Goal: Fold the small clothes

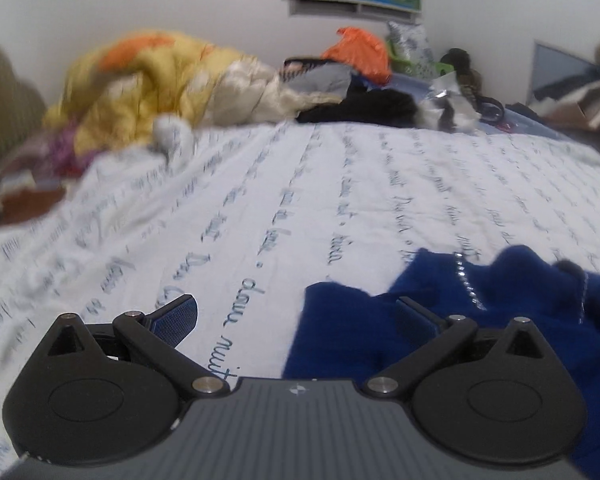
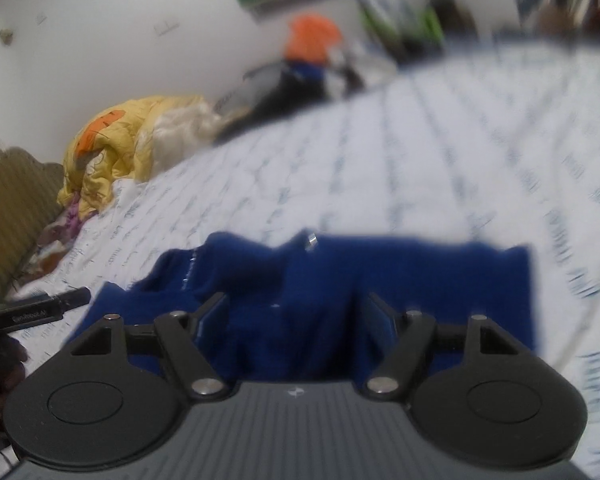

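Note:
A dark blue garment (image 1: 480,320) with a line of shiny studs lies rumpled on the white bedsheet (image 1: 300,200) printed with script. My left gripper (image 1: 296,314) is open, low over the sheet; its right finger is over the garment's left edge, its left finger over bare sheet. In the right wrist view the same blue garment (image 2: 340,280) lies straight ahead. My right gripper (image 2: 298,320) is open with the cloth lying between and under its fingers. The left gripper's tip (image 2: 74,298) shows at that view's left edge.
A yellow and cream quilt (image 1: 160,84) is heaped at the far left of the bed. Black, grey and orange clothes (image 1: 356,80) and bags lie along the far edge by the wall. A headboard (image 2: 12,192) stands at left.

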`<state>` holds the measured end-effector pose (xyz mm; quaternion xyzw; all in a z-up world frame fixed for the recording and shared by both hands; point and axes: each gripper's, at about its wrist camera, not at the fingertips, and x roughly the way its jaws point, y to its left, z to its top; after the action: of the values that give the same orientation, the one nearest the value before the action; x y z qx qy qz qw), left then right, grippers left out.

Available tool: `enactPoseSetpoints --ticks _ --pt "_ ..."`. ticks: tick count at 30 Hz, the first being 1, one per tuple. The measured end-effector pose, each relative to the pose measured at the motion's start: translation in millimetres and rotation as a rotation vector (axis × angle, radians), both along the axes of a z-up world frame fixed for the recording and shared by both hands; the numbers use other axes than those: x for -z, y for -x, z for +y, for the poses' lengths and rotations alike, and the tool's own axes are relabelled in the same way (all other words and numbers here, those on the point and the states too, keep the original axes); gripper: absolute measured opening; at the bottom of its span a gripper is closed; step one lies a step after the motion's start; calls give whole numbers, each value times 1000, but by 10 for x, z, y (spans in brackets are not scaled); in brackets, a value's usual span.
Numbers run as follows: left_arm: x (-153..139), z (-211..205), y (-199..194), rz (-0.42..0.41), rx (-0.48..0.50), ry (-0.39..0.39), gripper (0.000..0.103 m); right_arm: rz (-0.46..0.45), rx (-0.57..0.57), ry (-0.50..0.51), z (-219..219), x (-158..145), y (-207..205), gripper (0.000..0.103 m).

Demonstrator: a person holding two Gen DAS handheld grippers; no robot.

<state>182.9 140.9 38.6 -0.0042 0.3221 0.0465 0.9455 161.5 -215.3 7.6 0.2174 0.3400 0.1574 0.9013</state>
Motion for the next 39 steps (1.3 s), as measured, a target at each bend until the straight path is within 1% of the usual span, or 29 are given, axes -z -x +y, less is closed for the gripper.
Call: enactPoseSetpoints --ticks 1,3,4,5,6,7,9,10,11,12,13,15,19,22,23,24,25,26,27,28,29,30,31,33,35,36,37,38,39 --pt "11 71 -60 18 0 35 103 22 22 -44 -46 36 -20 24" --pt "70 183 -142 40 1 103 103 19 76 -119 -177 69 36 19" --pt "86 237 -193 54 1 140 102 0 101 -129 -234 60 90 15" --pt "114 289 -240 70 9 187 102 -22 128 -123 -294 41 175 14" --pt "184 304 -306 88 23 239 98 -49 155 -105 -334 13 266 11" --pt "237 329 -350 112 35 292 91 -70 178 -88 -371 -4 348 11" --pt "354 367 -438 158 50 405 81 -107 217 -53 -424 -24 523 11" --pt "346 357 -433 129 51 409 65 -115 234 -26 -441 -18 579 11" --pt "345 340 -446 131 70 419 48 -112 243 8 -439 -2 622 11" --pt "369 320 -468 158 81 441 15 -93 239 48 -425 24 634 11" --pt "394 312 -466 166 66 452 4 -67 225 82 -412 63 626 11" --pt "359 283 -351 95 18 417 4 -27 210 117 -382 126 607 11" --pt "235 283 -100 -16 -75 278 5 -28 177 115 -326 126 609 12" --pt "234 258 -43 -31 -137 119 5 19 170 98 -320 174 596 16" --pt "248 246 -55 -19 -132 89 6 16 184 98 -315 153 614 16" --pt "252 210 -60 -6 -122 67 11 2 211 117 -301 111 649 17" --pt "241 158 -54 -2 -124 43 21 -21 241 153 -271 55 695 17" --pt "221 100 -24 -12 -129 22 27 -55 271 212 -215 -14 738 17" --pt "168 46 8 -29 -145 -10 57 -85 290 271 -174 -59 762 19" --pt "110 -8 53 -56 -163 -42 91 -112 298 331 -118 -96 775 29" --pt "55 -75 103 -96 -180 -77 103 -130 294 372 -65 -119 769 36" --pt "1 -164 178 -150 -184 -121 99 -146 276 391 -16 -131 760 55" --pt "-43 -256 233 -175 -167 -163 103 -162 242 388 22 -129 748 68" --pt "-69 -463 336 -183 -98 -218 103 -167 164 396 120 -71 686 68" --pt "-6 -617 369 -154 -26 -255 103 -85 150 458 203 63 550 68" --pt "60 -676 342 -122 1 -288 103 -49 157 478 210 132 503 68" --pt "142 -711 312 -80 11 -321 100 -32 171 474 193 172 504 67" --pt "201 -721 300 -41 11 -334 97 -37 185 451 166 160 556 67" --pt "233 -707 330 -19 14 -318 94 -51 190 429 132 132 643 68"
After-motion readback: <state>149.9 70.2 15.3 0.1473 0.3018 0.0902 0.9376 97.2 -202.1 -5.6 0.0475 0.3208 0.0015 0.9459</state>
